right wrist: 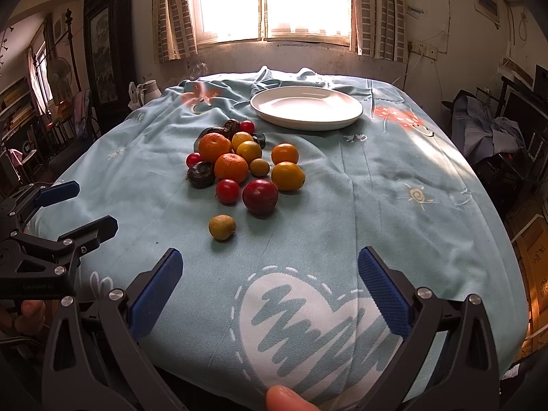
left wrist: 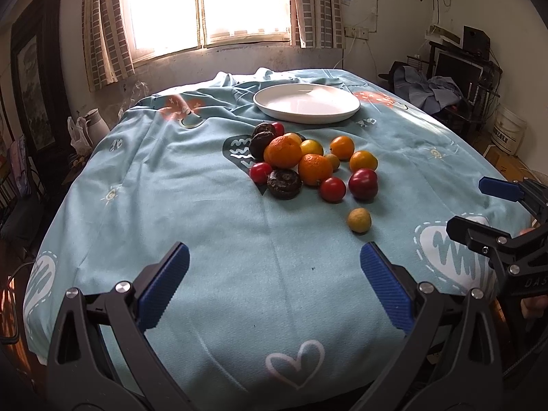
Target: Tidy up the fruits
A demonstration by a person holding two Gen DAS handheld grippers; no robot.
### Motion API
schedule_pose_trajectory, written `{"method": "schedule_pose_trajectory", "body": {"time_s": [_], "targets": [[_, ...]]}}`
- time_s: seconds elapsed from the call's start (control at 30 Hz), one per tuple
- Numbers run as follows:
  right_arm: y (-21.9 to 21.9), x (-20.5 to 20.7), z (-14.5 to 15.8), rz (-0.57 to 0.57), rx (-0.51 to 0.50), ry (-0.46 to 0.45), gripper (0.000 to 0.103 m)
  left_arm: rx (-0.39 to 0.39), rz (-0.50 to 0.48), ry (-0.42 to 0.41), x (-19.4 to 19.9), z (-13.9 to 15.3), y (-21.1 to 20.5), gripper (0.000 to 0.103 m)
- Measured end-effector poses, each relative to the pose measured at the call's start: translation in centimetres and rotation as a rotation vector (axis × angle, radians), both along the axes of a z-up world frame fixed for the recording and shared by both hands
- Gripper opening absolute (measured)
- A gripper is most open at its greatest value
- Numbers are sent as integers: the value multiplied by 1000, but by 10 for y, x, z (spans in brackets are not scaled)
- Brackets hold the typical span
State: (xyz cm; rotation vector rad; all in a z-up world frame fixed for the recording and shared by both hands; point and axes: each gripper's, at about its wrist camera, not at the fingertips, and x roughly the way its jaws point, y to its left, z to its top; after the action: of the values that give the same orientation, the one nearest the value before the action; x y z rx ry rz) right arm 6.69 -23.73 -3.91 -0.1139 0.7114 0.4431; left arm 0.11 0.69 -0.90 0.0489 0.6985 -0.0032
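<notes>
A bench draped in a light blue patterned cloth point(left wrist: 205, 185) sits under a bright window point(left wrist: 209, 3). A heap of fruits point(left wrist: 308, 164) lies mid-cloth, with an empty white plate point(left wrist: 306, 102) just beyond at 12 o'clock. One small yellow-green fruit point(left wrist: 359, 220) sits apart at 5 o'clock of the heap. The left gripper point(left wrist: 274, 287) and right gripper point(right wrist: 270, 291) both hover near the bench's edge, fingers spread wide and empty.

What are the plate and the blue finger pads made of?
The plate looks like glazed white ceramic, maybe melamine: smooth, with glossy window reflections. The pads look like matte blue rubber or printed plastic, with fine ridged texture; which one is unclear.
</notes>
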Motion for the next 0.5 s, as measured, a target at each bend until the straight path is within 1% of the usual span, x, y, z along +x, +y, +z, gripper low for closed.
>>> {"method": "schedule_pose_trajectory", "body": {"time_s": [0.5], "targets": [[0,0,1,1,-2,1,102,-1,7,11,2,-2,3,101]]}}
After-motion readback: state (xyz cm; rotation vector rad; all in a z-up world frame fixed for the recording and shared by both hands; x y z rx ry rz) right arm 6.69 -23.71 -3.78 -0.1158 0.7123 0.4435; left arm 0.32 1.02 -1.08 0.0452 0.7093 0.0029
